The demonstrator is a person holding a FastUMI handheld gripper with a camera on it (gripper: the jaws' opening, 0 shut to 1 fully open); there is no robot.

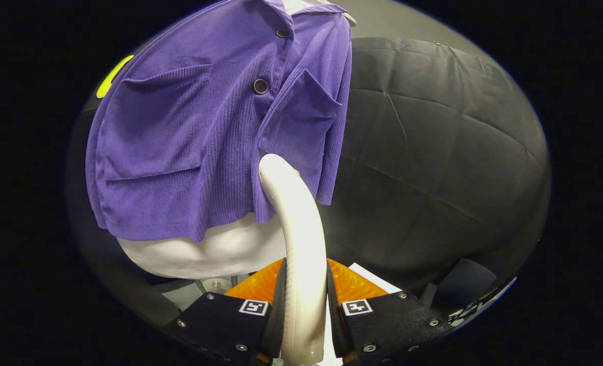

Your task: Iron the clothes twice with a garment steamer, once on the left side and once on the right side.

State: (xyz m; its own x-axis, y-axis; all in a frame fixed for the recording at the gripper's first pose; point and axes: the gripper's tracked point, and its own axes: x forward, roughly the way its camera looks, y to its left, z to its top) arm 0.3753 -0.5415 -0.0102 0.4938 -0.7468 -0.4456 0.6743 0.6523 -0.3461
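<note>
A purple ribbed shirt (189, 132) with dark buttons and two chest pockets hangs on a white mannequin torso (205, 251) ahead of me. My gripper (304, 284) is shut on the handle of a cream garment steamer (296, 223), both fingers pressing its sides. The steamer curves up and forward from between the fingers. Its head rests against the lower hem of the shirt's right panel, just beside the button placket. The steamer's face is hidden against the cloth.
Black quilted booth cloth (433, 147) hangs to the right of and behind the shirt. A white sheet (370, 277) and a metal stand base (215, 284) lie low, just beyond the fingers.
</note>
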